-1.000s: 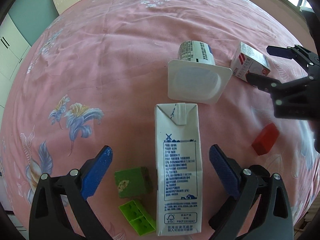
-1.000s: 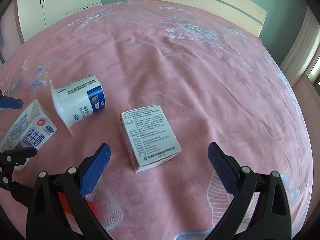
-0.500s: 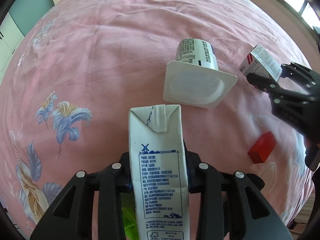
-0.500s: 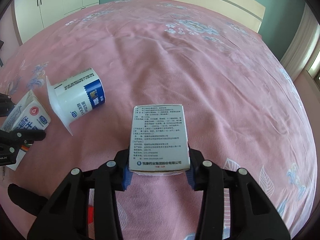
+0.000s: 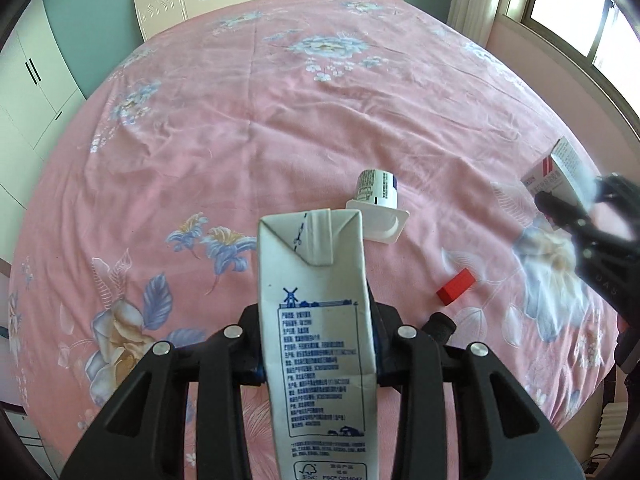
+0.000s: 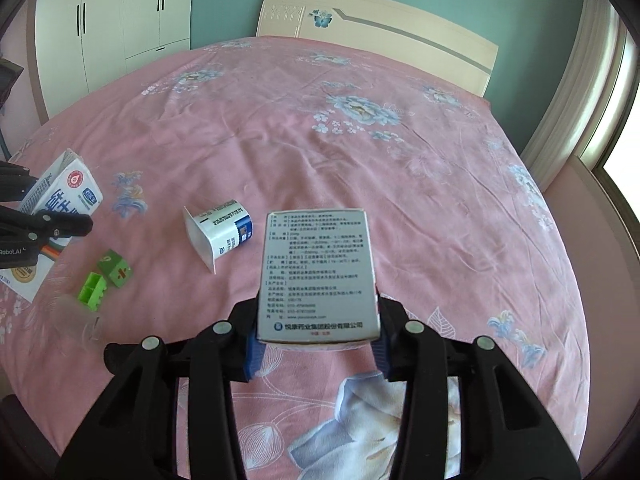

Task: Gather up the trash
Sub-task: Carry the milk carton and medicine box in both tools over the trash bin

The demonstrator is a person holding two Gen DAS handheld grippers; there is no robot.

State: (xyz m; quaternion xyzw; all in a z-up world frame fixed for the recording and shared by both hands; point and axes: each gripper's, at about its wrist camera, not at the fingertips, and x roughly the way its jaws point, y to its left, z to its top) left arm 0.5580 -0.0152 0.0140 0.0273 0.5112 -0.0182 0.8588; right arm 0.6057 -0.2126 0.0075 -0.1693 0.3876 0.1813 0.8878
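Left wrist view: my left tongs (image 5: 318,354) are pinching the milk carton (image 5: 316,320), lifted off the bed (image 5: 240,128), with the yogurt cup (image 5: 378,204) lying just beyond. I'm keeping the squeeze steady.

Right wrist view: my right tongs (image 6: 316,350) are clamping the medicine box (image 6: 318,276), raised right of that cup (image 6: 220,234). A second ago both tongs were spread and both items were lying flat.

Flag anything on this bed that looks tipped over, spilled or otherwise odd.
The yogurt cup lies tipped on its side on the pink bedspread, its open mouth facing sideways; no spill shows around it. Toy pieces lie scattered: two green blocks and a red block. Nothing looks damaged.
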